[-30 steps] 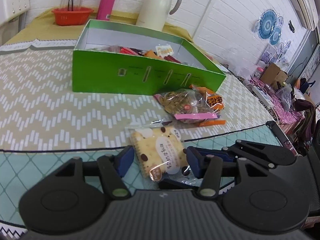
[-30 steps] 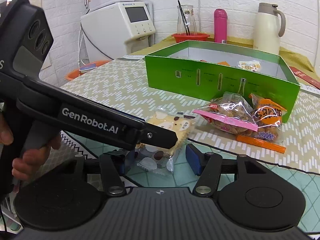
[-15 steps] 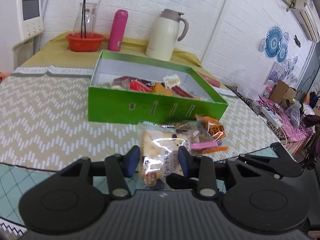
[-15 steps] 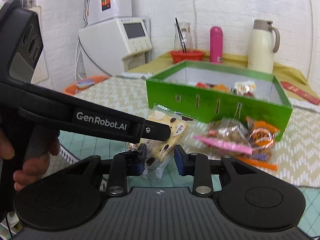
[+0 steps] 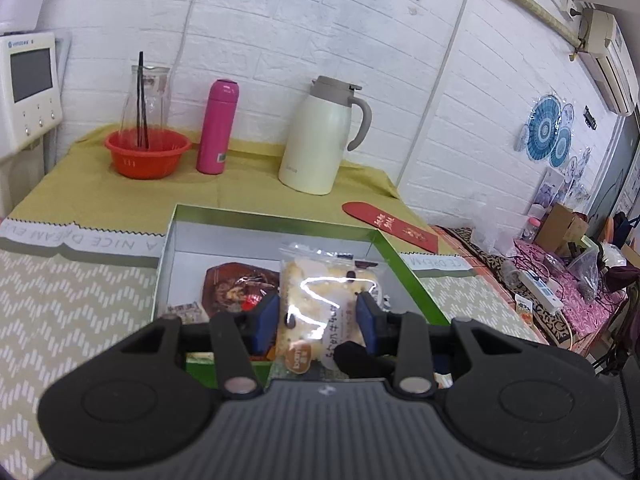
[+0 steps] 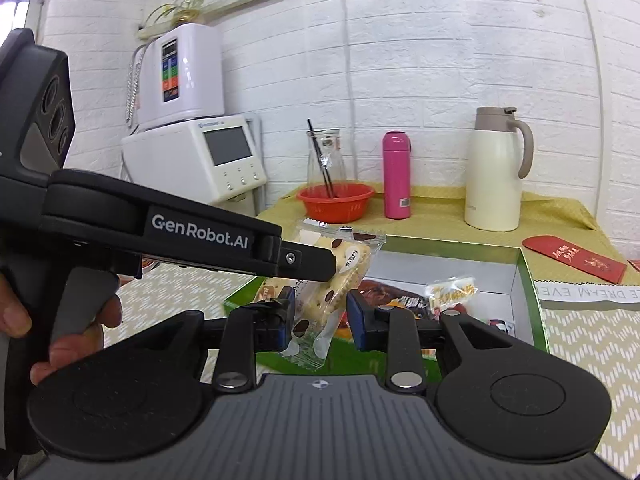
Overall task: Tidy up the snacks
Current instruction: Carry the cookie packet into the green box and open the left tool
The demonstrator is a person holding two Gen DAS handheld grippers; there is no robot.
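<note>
My left gripper [image 5: 318, 322] is shut on a cracker packet [image 5: 326, 300], clear wrap with pale biscuits inside, and holds it in the air above the near wall of the green snack box [image 5: 280, 220]. The box holds several snacks, among them a dark brown packet [image 5: 236, 284]. In the right wrist view the left gripper [image 6: 320, 266] crosses from the left with the cracker packet [image 6: 344, 264] in it. My right gripper [image 6: 320, 314] sits close around the packet's lower end; its pads look near the wrapper, and contact is unclear. The green box [image 6: 532, 300] lies just beyond.
At the back stand a cream thermos jug [image 5: 320, 136], a pink bottle [image 5: 218, 128] and a red bowl [image 5: 148, 152] with a glass carafe. A red envelope [image 5: 390, 226] lies right of the box. A white appliance [image 6: 200, 160] stands at the left.
The left gripper closed on the cracker packet, lifted it off the table and carried it forward over the green box. The right gripper rose and moved along with it.
</note>
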